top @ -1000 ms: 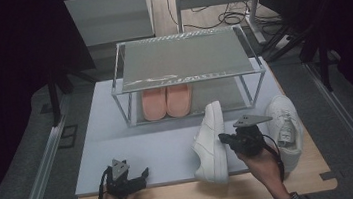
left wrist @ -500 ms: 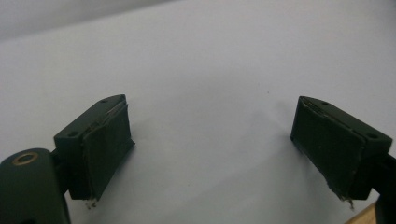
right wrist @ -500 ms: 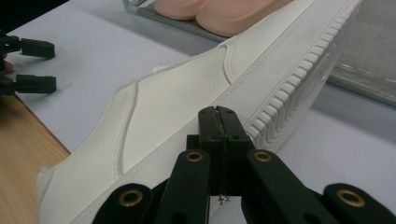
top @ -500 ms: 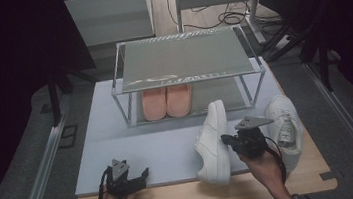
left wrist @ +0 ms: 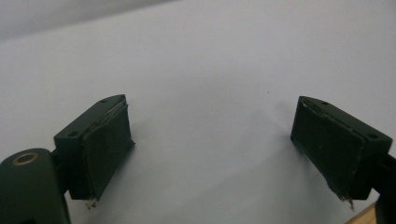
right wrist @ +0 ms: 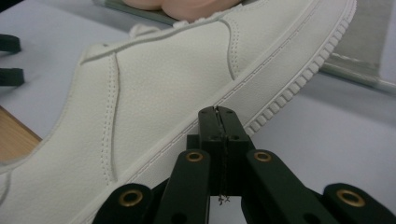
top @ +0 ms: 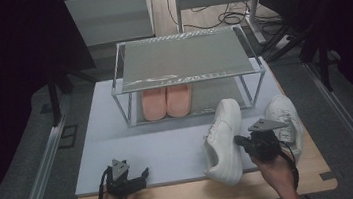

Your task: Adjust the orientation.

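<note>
White sheeting covers the table (top: pixel 169 145), with a two-tier wire shoe rack (top: pixel 185 58) at its far side and a pair of pink slippers (top: pixel 167 101) on the lower shelf. In front of the rack a white sneaker (top: pixel 223 139) is tipped onto its side, its long axis running from the near edge toward the rack, toe end nearest the shelf. The right gripper (right wrist: pixel 219 112) has its jaws clenched together with nothing between them, and their tips meet the sneaker's sole edge from the right. A second white sneaker (top: pixel 284 117) lies beyond that hand. The left gripper (left wrist: pixel 210 140), well apart, rests with jaws spread and empty.
</note>
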Tool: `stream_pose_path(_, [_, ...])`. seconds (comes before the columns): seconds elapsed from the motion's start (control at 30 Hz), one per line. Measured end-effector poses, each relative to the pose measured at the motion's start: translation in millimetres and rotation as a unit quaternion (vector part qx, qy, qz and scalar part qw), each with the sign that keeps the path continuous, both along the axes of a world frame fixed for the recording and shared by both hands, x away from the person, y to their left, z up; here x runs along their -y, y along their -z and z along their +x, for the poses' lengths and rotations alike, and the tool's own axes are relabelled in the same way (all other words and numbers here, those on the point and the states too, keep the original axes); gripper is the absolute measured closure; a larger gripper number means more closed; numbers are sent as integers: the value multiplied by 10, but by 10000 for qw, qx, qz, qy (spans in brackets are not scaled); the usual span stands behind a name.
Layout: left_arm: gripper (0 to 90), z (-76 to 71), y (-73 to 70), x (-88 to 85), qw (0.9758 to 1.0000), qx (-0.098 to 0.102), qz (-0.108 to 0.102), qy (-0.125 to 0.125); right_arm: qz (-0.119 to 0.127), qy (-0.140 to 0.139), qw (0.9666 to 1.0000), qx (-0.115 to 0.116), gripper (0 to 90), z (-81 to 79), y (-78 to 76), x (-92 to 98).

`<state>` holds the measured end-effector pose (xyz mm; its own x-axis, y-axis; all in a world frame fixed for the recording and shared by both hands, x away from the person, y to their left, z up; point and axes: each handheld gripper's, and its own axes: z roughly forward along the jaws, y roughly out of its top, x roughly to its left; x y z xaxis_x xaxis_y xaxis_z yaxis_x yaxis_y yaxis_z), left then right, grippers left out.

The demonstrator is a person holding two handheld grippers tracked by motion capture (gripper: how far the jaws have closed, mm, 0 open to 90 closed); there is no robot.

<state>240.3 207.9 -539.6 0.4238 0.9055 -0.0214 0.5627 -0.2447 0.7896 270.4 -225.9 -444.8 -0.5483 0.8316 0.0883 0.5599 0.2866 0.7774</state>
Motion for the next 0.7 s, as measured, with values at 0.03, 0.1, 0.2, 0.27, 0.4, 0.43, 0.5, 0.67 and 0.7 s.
stream_pose_path(0.03, [118, 0, 0, 0, 10000, 0, 0, -1, -6, 35, 10000, -15, 896, -7, 8, 25])
stream_pose_path(0.1, [118, 0, 0, 0, 10000, -1, 1, 0, -52, 120, 9999, -40, 895, -21, 24, 69])
stream_pose_path(0.2, [118, 1, 0, 0, 10000, -2, -1, 0, -119, 246, 9996, -98, 895, -34, 49, 126])
stream_pose_path(0.27, [118, 1, 0, 0, 10000, -3, -2, 1, -135, 299, 9994, -105, 895, -45, 67, 152])
stream_pose_path(0.4, [118, 1, 0, -1, 10000, -2, 0, 2, -207, 428, 9988, -139, 895, -56, 87, 174])
stream_pose_path(0.43, [118, 1, 0, -1, 10000, -3, -1, 2, -255, 480, 9984, -139, 895, -58, 93, 175])
stream_pose_path(0.5, [118, 1, 0, -1, 10000, -3, -2, 2, -304, 559, 9978, -169, 895, -58, 106, 184])
stream_pose_path(0.67, [118, 1, 0, -1, 10000, -3, -2, 1, -518, 800, 9951, -272, 895, -18, 158, 173])
stream_pose_path(0.7, [118, 1, 0, -1, 10000, -2, -1, 2, -579, 838, 9944, -290, 895, -8, 175, 159])
